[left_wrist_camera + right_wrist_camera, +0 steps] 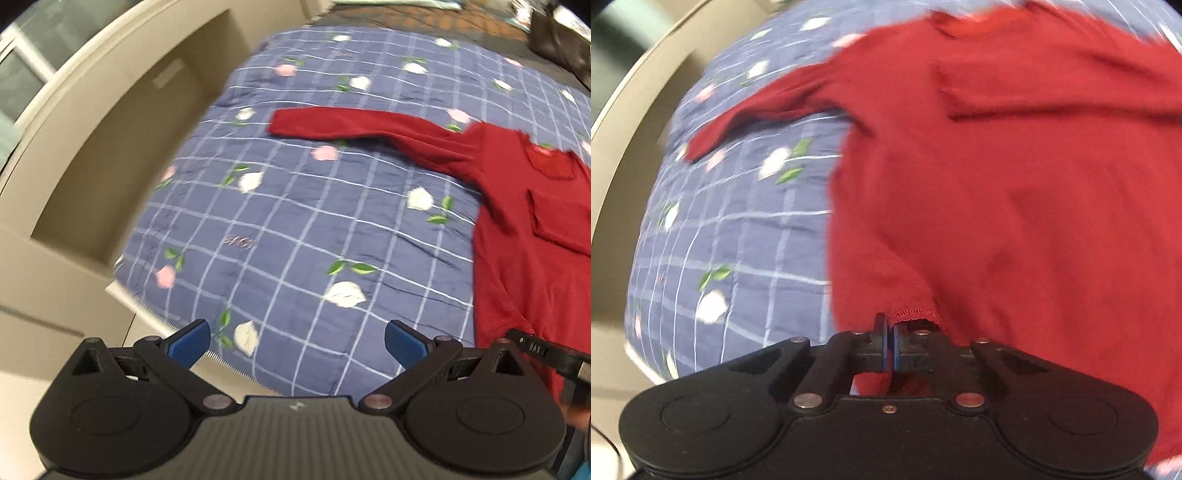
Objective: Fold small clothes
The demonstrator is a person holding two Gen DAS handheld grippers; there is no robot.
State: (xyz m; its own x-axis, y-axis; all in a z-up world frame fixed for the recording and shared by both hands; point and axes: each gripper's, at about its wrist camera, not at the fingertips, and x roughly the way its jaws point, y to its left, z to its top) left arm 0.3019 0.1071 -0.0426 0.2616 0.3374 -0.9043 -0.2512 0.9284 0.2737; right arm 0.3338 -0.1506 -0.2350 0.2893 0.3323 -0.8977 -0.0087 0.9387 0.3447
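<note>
Red long-sleeved top (524,221) spread flat on a blue checked quilt (295,221) printed with white and pink flowers and green leaves. 1 sleeve (354,125) stretched straight out to the left across the quilt, cuff end lying flat, well apart from the body of the top. Other sleeve (1052,96) folded across the chest, seen as a band lying over the front in both views. Left gripper (297,341) hanging above the near edge of the quilt, its 2 blue-padded fingers (190,343) spread wide with nothing between them, not touching the cloth, the top off to its right. Right gripper (889,345) low at the near hem of the top, blue pads pressed together with only a thin slit showing, red fabric bunched right at the tips and a stitched hem edge (910,313) curling just above them; pinched on the hem, by all appearance. Part of the right gripper (546,350) also visible at the right edge of the left wrist view, over the lower part of the top. Beige wall or cabinet panels (96,155) beside the bed on the left. Both views blurred, the right wrist view strongly, so fine detail of the fabric hard to make out.
</note>
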